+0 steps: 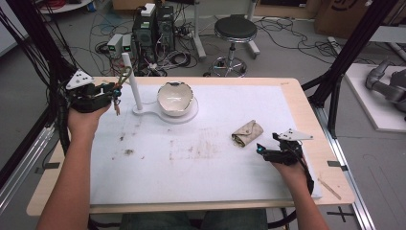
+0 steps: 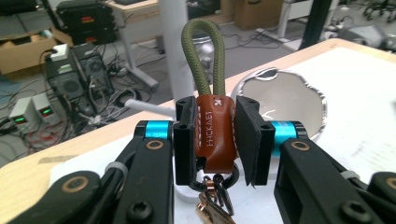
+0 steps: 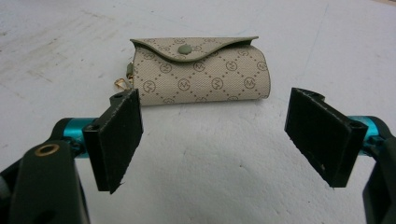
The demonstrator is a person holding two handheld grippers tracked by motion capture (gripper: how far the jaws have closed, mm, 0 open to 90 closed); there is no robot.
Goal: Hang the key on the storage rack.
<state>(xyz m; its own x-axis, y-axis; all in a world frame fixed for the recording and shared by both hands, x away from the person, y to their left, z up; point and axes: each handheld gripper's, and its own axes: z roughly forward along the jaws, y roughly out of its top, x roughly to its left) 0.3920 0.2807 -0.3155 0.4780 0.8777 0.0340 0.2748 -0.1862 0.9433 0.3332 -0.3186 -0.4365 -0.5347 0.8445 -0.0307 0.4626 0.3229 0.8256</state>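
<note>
Two grippers are working over the desk (image 1: pixel 201 201): the left gripper (image 1: pixel 114 93) near the far left corner and the right gripper (image 1: pixel 261 149) toward the right edge. One key strap (image 2: pixel 214 126), brown leather with a green cord loop, is sitting between the left jaws. One monogrammed pouch (image 3: pixel 201 70) is lying near the right edge. One white bowl (image 1: pixel 175 98) is resting on one white stand (image 1: pixel 136 91) by the far edge. One white mat (image 1: pixel 191 167) is covering the desk. One stool (image 1: pixel 234 31) is standing beyond the far edge.
</note>
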